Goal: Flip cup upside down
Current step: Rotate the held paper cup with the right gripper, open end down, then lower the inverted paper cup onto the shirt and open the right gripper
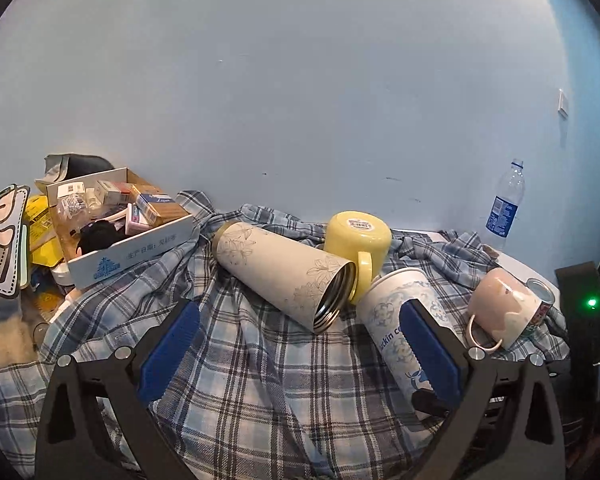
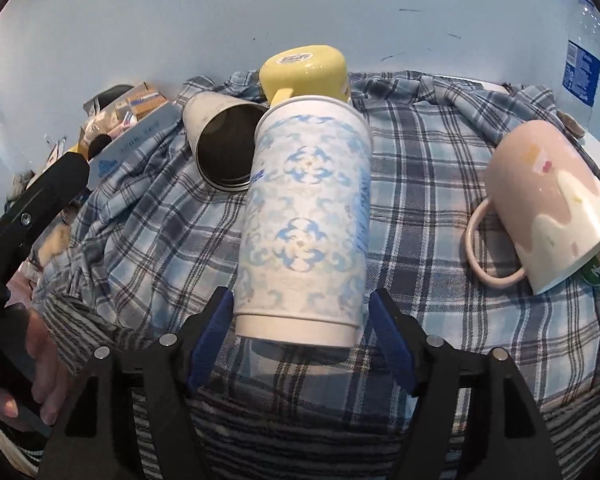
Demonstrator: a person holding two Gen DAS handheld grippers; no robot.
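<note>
Right gripper (image 2: 300, 320) clamps the tall white paper cup with blue pattern (image 2: 304, 216) near its end above the plaid cloth (image 2: 420, 200), presumably for inverting; left gripper (image 1: 300, 344) hangs wide open, empty.

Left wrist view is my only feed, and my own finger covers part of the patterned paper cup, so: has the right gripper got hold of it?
Observer: Yes. The right gripper has its jaws against both sides of the white and blue patterned paper cup, near its base end.
Operator: What lies under that gripper?
Observer: A grey striped fabric, nearer the camera than the plaid cloth.
Operator: Is there anything inside the flask lying on its side?
Observer: The cream steel flask turns its mouth toward the right camera. The inside looks dark, and no contents show.
</note>
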